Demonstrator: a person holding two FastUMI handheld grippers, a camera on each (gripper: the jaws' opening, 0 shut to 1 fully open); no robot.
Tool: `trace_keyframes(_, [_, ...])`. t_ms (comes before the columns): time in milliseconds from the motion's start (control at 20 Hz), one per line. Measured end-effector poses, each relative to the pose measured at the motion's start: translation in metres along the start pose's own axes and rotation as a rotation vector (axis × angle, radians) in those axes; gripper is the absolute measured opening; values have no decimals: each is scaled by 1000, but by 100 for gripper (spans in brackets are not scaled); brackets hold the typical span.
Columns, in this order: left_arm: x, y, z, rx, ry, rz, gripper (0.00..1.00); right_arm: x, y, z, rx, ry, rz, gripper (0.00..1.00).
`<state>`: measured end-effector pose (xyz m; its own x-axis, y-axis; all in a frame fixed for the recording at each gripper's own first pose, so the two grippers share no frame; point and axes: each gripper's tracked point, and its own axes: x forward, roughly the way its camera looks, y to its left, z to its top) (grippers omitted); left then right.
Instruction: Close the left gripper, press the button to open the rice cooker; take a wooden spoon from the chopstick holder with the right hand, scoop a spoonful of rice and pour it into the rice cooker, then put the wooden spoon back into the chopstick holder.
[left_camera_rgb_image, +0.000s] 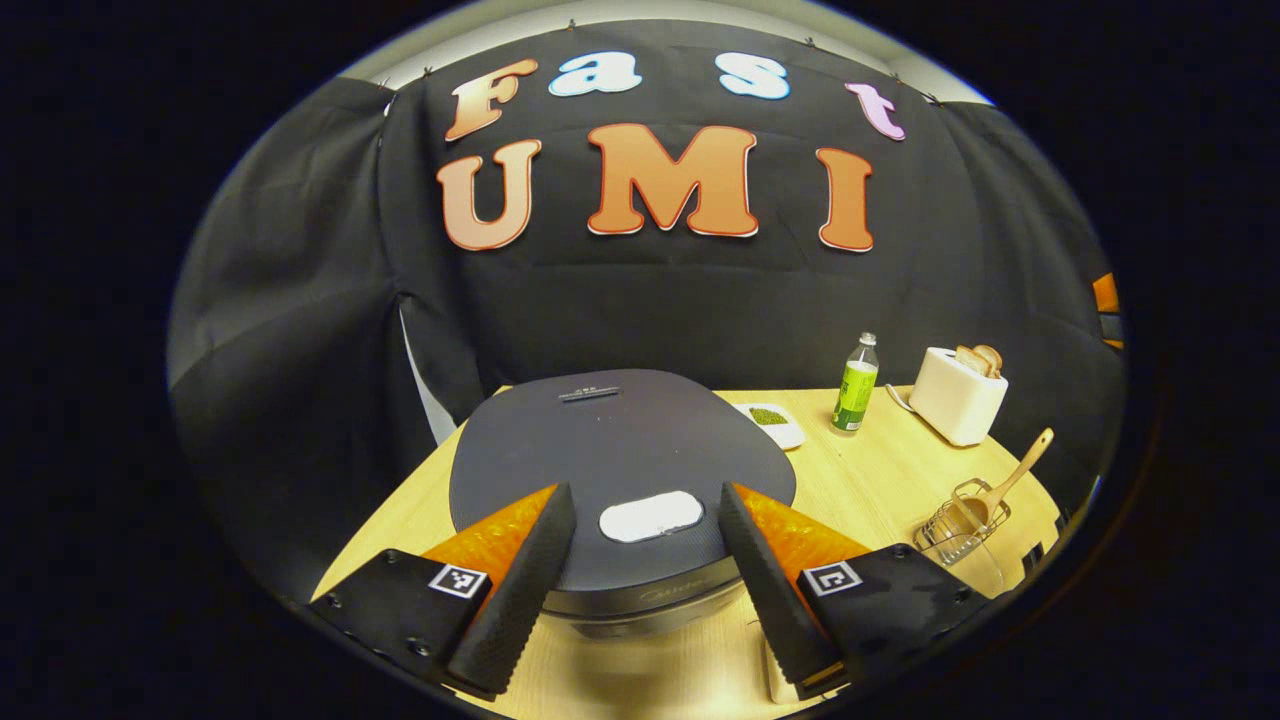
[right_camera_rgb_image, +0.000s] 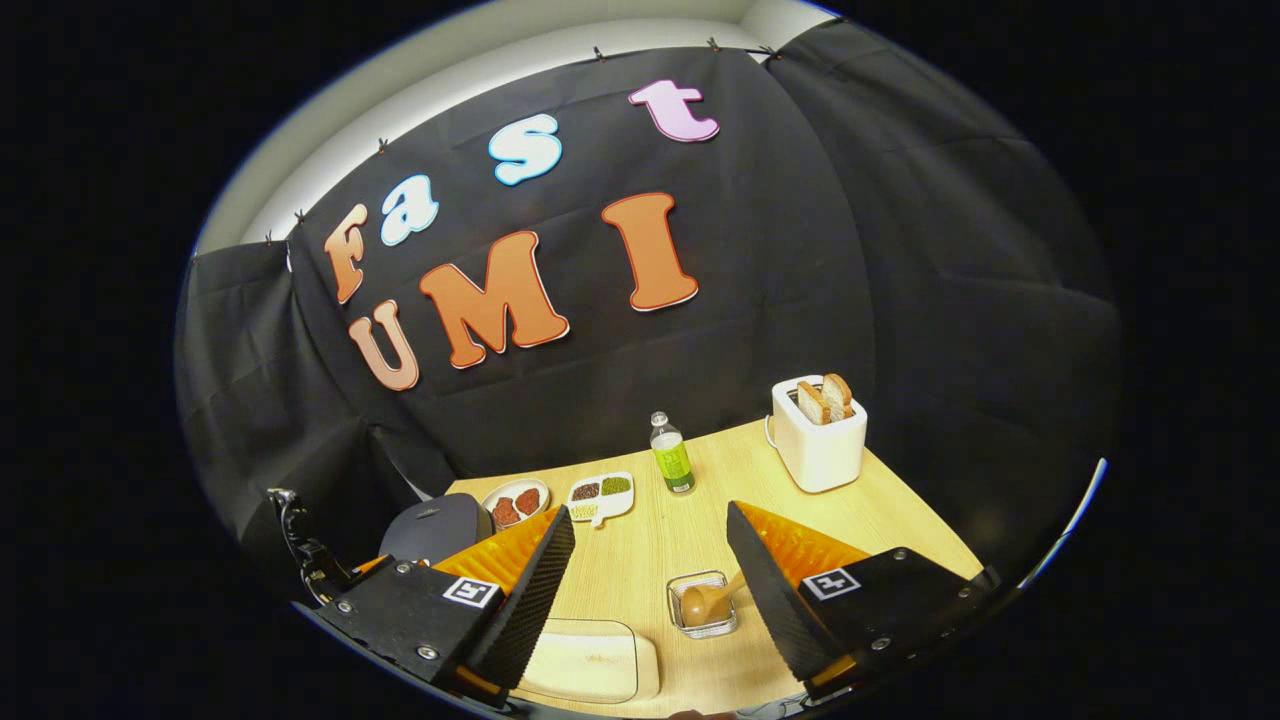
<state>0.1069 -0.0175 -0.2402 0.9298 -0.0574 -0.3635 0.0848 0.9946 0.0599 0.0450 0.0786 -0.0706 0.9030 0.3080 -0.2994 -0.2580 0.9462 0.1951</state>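
Jaws of the left gripper (left_camera_rgb_image: 648, 520) stand wide apart, gripping nothing, hanging just above the front of a dark grey, rounded rice cooker (left_camera_rgb_image: 620, 450) whose lid is down. A pale oval button (left_camera_rgb_image: 652, 516) on that lid sits between the fingers in the left gripper view. The cooker rests on a light wooden table (left_camera_rgb_image: 860, 480). To its right stands a wire chopstick holder (left_camera_rgb_image: 962, 522) with a wooden spoon (left_camera_rgb_image: 1005, 482) leaning in it, handle tilted up. Farther back are a clear bottle with a green label (left_camera_rgb_image: 856, 385), a white toaster holding bread slices (left_camera_rgb_image: 958, 395) and a white dish of green grains (left_camera_rgb_image: 772, 422).

The right gripper (right_camera_rgb_image: 650, 535) is equally wide open and empty, poised above the table over the holder and spoon. A cream rectangular tray of rice (right_camera_rgb_image: 588, 660) lies beneath its left finger.
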Motion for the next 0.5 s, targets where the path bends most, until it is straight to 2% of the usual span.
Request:
trace_keyframes(50, [1,1,2,-2,11,-4,99,0,0,1,-6,-4,-3,94])
trace_keyframes(100, [1,0,3,-4,31,-11,94,1,-2,2,-13,-9,-8,94])
trace_keyframes(150, [0,2,4,-8,50,-8,94,1,-3,4,-20,-15,-13,94])
trace_keyframes(200, [-5,4,10,-29,72,-8,99,0,-3,7,-26,-22,-16,94])
trace_keyframes(250, [-9,3,25,-66,63,-23,94,-1,-4,11,-32,-32,-19,95])
trace_keyframes(350, [-23,11,68,-109,1,-33,94,-4,-7,23,-50,-60,-29,95])
trace_keyframes(400, [-31,16,94,-117,-31,-35,98,-5,-8,29,-59,-74,-35,95])
trace_keyframes(450, [-39,21,119,-113,-65,-39,94,-6,-9,36,-68,-86,-39,95])
trace_keyframes(500, [-50,25,143,-104,-79,-42,98,-9,-10,43,-80,-101,-43,95])
